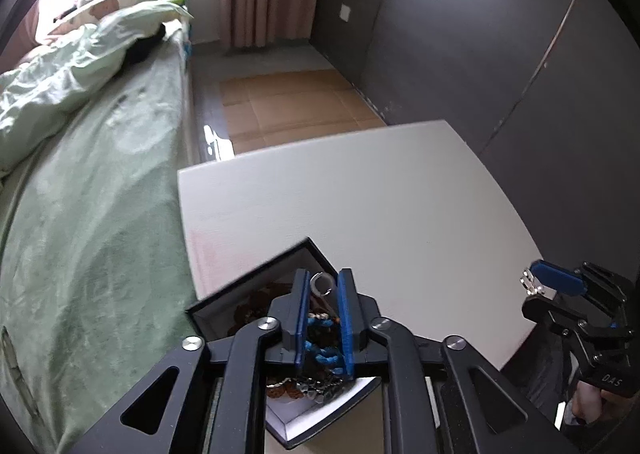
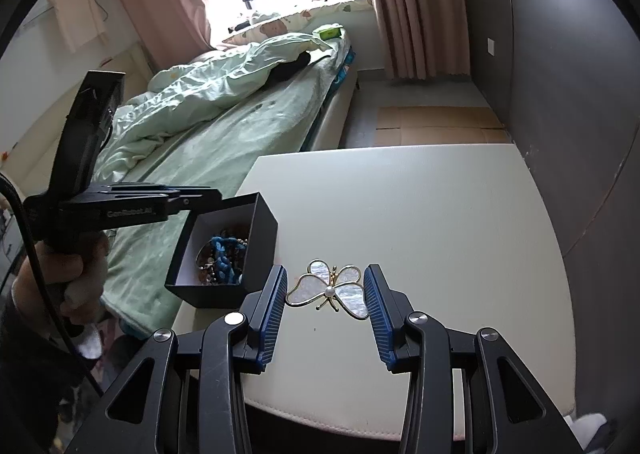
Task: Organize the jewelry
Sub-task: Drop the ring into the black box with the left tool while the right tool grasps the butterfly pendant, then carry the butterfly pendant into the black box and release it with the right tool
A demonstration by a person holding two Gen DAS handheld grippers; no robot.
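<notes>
The right gripper holds a butterfly brooch between its blue pads, the jaws partly open around the wings, above the white table. The left gripper hangs over the black box, its jaws nearly closed; a small silver ring sits between the tips, and I cannot tell if the pads press it. The box stands at the table corner beside the green bed, full of beads and blue cord.
</notes>
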